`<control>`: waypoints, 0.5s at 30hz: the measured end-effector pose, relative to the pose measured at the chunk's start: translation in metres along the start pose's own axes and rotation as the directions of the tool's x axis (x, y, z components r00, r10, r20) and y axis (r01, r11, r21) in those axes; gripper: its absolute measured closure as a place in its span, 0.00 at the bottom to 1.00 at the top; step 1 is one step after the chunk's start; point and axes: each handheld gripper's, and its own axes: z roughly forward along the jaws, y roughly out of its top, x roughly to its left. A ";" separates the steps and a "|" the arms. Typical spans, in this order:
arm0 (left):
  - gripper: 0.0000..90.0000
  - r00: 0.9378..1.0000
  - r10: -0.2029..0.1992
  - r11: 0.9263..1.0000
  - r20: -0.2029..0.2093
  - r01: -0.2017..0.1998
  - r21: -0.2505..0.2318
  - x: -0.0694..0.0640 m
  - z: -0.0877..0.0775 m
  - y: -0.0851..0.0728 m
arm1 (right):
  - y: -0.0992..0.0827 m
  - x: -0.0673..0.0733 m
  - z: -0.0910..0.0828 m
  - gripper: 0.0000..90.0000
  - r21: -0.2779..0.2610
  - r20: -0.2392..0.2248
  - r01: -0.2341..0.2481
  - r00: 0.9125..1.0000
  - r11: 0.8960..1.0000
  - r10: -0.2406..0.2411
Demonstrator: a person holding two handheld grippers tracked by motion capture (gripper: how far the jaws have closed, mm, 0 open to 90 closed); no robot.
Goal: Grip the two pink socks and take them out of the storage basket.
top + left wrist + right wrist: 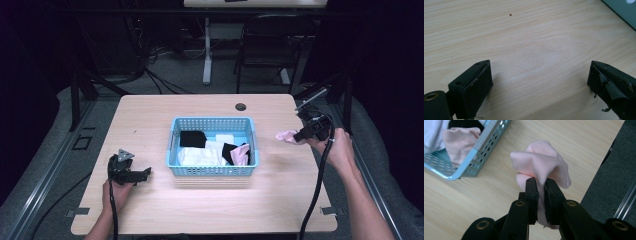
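right gripper view: hand-held gripper (541, 182) clamps unlabelled pink sock (541, 161).

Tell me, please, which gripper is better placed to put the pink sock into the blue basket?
Right: the right gripper is shut on the pink sock beside the blue basket; the left gripper rests open on the table.

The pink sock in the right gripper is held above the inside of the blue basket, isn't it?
Not quite: the right gripper holds the pink sock outside the blue basket, over the bare table to its right, as the high view shows.
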 end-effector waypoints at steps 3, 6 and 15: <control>0.06 1.000 0.000 1.000 0.000 0.000 0.001 0.000 0.000 0.000 | -0.004 -0.003 0.010 0.91 0.018 -0.003 -0.006 1.000 1.000 0.006; 0.06 1.000 0.002 1.000 -0.001 -0.002 0.000 0.000 0.000 0.000 | -0.010 -0.006 0.025 0.91 0.043 -0.006 -0.019 1.000 0.999 0.019; 0.06 1.000 0.001 1.000 0.000 -0.001 0.001 0.000 0.000 0.000 | -0.031 -0.006 0.076 0.90 0.132 -0.034 -0.053 0.998 0.990 0.057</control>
